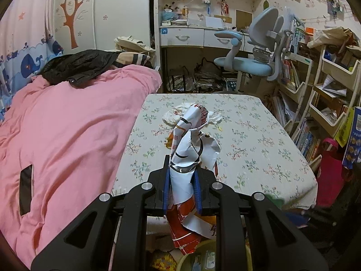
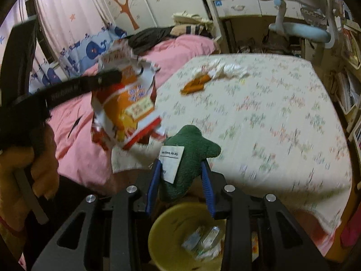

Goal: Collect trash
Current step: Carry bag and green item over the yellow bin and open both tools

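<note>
My left gripper [image 1: 181,180] is shut on a crumpled white, red and orange snack bag [image 1: 191,144], which sticks up past the blue pads and hangs below them. The right wrist view shows the same bag [image 2: 126,103] lifted at the left, clamped by a black finger [image 2: 106,79]. My right gripper [image 2: 180,178] is shut on a green plush piece with a white label [image 2: 191,155], above a yellow bin [image 2: 167,223] with wrappers inside. On the floral bed sheet [image 2: 270,117] lie white tissue [image 2: 227,68] and an orange wrapper [image 2: 195,84].
A pink duvet [image 1: 63,131] covers the bed's left side, with a black garment [image 1: 76,65] on it. A blue desk chair [image 1: 248,65] and a desk stand beyond the bed. Cluttered shelves [image 1: 327,90] line the right. A person's hand [image 2: 42,169] grips the left handle.
</note>
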A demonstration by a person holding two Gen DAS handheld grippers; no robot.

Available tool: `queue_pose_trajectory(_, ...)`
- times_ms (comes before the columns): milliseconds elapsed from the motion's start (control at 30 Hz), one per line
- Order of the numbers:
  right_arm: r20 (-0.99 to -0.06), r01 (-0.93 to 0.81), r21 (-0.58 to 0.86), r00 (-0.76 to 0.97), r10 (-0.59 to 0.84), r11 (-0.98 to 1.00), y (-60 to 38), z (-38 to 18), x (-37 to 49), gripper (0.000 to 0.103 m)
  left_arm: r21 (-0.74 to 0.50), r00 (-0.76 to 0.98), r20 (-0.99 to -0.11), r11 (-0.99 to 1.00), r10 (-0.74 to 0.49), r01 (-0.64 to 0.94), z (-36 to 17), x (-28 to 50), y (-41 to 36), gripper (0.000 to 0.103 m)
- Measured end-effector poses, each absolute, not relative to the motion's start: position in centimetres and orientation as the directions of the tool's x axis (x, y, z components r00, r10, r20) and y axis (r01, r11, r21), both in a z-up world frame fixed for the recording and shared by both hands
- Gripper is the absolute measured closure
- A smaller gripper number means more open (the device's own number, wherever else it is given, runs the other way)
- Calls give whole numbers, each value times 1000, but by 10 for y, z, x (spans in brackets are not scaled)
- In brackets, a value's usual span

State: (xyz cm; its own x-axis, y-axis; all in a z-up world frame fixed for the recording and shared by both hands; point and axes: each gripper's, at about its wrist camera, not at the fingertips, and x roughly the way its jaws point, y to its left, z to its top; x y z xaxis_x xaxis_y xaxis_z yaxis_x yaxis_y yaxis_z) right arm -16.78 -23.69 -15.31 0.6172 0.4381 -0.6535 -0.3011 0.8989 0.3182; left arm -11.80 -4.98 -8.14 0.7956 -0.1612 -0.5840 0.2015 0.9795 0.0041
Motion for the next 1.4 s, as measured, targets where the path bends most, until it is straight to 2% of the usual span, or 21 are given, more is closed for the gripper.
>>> queue_pose_trajectory(167,-716,-303,329,537,445,894,-226,-171,-185,62,11,789,-593,979,-159,206,-82,-134,-51,86)
queue_pose_trajectory(300,-748,-285,334,500,436,899,-225,-182,-193,53,14,777,-608,977,-161,213,-85,-143,-53,86)
queue_pose_trajectory(567,-676,-175,347,635,375,921,-255,-166,-200,35,26,742,-648,968,-174,249,-96,-166,-64,86)
queue_pose_trajectory(733,-612,-39,315,755,234,948,-278,-152,-206,17,24,672,-717,957,-186,290,-123,-182,-73,85)
queue_pose_trajectory(900,-577,40,309,802,153,950,-291,-146,-207,12,19,561,-804,934,-198,356,-160,-200,-86,84)
queue_pose_trajectory(1000,-575,50,302,806,140,952,-290,-145,-208,10,23,508,-841,924,-188,381,-178,-208,-90,73)
queue_pose_trajectory(1133,-568,53,299,812,133,953,-291,-144,-210,9,52,524,-837,928,-161,368,-181,-213,-90,46)
queue_pose_trajectory(1267,-561,56,283,820,117,958,-289,-143,-213,9,53,568,-808,941,-155,333,-169,-215,-84,35)
queue_pose_trajectory(1400,-518,42,209,852,75,977,-282,-131,-215,8,64,658,-740,960,-138,274,-145,-212,-76,25)
